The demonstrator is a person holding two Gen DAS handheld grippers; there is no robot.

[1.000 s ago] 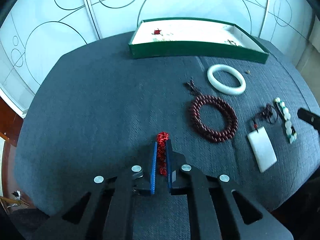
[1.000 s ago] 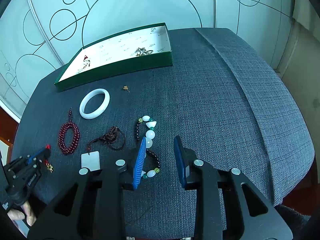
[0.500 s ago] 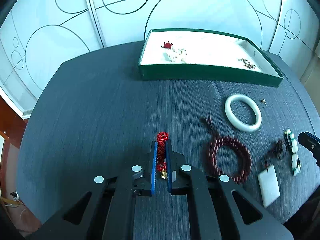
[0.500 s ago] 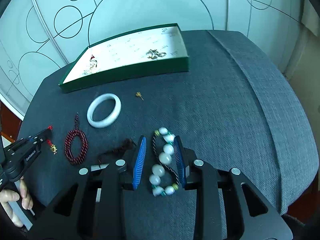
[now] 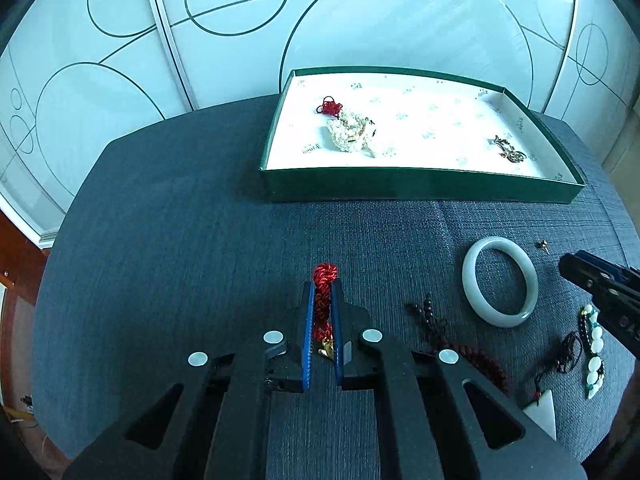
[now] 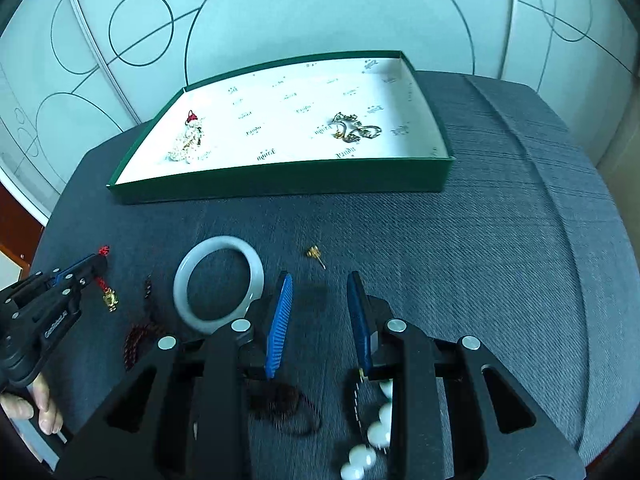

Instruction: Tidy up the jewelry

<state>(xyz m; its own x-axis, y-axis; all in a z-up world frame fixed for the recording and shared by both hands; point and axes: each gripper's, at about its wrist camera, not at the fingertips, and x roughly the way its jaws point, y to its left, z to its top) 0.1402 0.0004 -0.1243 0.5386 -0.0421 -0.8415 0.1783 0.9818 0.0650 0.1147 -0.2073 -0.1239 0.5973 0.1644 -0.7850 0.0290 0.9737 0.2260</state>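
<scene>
- My left gripper (image 5: 321, 312): jaws clamped on a red knotted cord charm (image 5: 322, 294), held above the bench (image 5: 180, 240).
- My right gripper (image 6: 320, 312): jaws apart, holding nothing; white-and-green bead bracelet (image 6: 370, 436) hangs under its right finger.
- White bangle (image 6: 218, 282): on the bench, just left of my right jaws.
- Small gold stud (image 6: 315, 254): ahead of them.
- Green tray (image 5: 420, 188): far side, holding pearls (image 5: 352, 136) and a metal chain (image 6: 354, 130).

Matt woven grey tablecloth (image 5: 200, 240), glossy smooth pale bangle (image 5: 499, 281), red braided cord (image 5: 322, 298), matt green box (image 5: 420, 190)
</scene>
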